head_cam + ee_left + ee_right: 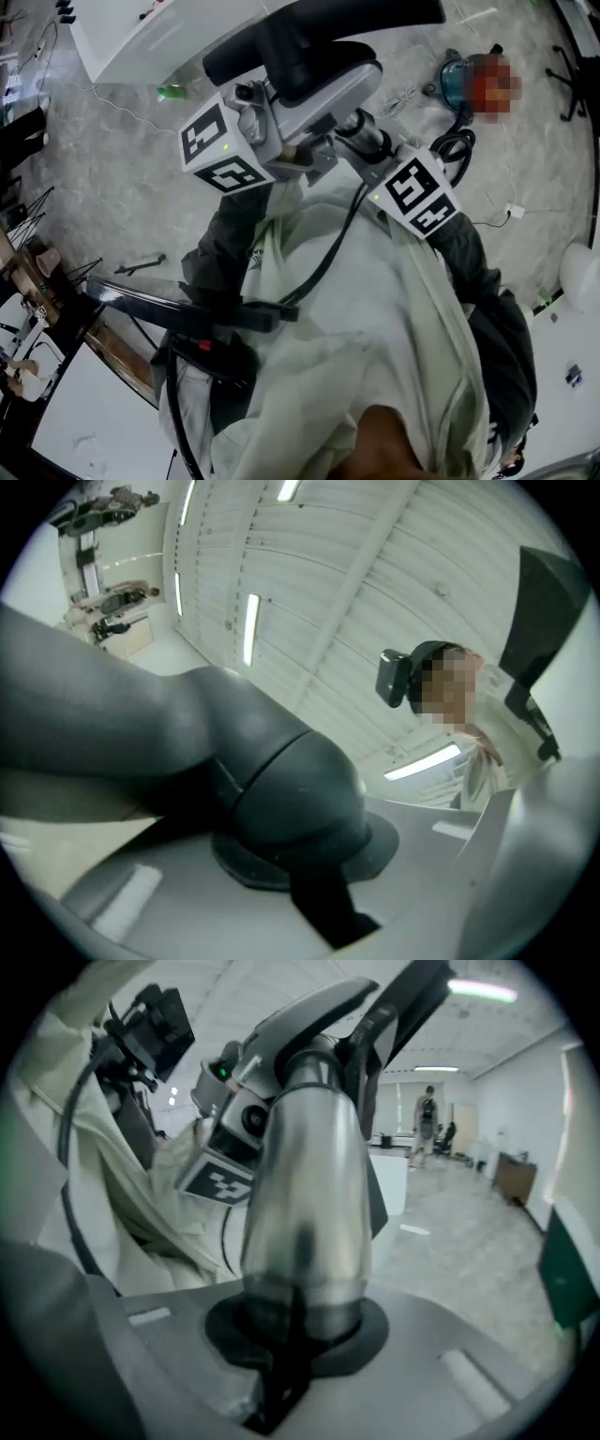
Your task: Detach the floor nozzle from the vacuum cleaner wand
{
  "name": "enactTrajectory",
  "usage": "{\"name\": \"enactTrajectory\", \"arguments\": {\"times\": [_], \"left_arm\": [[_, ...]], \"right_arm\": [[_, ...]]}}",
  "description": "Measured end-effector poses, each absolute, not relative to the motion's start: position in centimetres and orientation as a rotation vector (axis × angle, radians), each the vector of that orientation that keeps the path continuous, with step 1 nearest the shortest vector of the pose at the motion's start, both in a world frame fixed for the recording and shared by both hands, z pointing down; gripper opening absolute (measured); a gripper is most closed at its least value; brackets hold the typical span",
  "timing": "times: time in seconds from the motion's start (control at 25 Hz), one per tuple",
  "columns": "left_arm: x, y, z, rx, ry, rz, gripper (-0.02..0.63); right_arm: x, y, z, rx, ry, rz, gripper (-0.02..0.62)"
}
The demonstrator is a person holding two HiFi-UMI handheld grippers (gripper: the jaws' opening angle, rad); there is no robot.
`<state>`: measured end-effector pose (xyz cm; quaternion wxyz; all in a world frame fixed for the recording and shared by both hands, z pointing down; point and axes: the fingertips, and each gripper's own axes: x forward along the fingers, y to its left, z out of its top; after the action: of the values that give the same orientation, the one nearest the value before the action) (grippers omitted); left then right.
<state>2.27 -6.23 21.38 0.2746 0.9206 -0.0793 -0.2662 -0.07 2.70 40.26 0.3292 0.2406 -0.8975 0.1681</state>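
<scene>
Silver wand [305, 1204] is pinched low between the right gripper's [302, 1340] fingers [469, 1372]. The left gripper's [300, 855] fingers [525, 874] clamp the dark grey neck [187, 733] of the floor nozzle [319, 37]. Both are held up at the person's chest. The nozzle overlaps the white worktop's [141, 42] corner, with marbled floor [122, 187] open on either side.

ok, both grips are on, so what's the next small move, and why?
Probably pull the two apart along the tube's line. The left hand-held gripper is shut on the dark nozzle neck, the right hand-held gripper is shut on the silver wand, and the two parts look joined, not yet separated.
</scene>
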Motion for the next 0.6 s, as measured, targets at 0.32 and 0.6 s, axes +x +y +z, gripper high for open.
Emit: {"name": "enactTrajectory", "arguments": {"times": [0.32, 0.6], "left_arm": [[2.4, -2.4, 18.7, 2.602, 0.103, -0.888, 0.074], [2.1, -1.4, 18.7, 2.508, 0.332, -0.964, 0.072]], "right_arm": [[-0.1, 6.3, 38.7, 0.106, -2.510, 0.553, 0.040], [-0.1, 10.7, 35.9, -0.599, -2.526, 0.947, 0.036]]}}
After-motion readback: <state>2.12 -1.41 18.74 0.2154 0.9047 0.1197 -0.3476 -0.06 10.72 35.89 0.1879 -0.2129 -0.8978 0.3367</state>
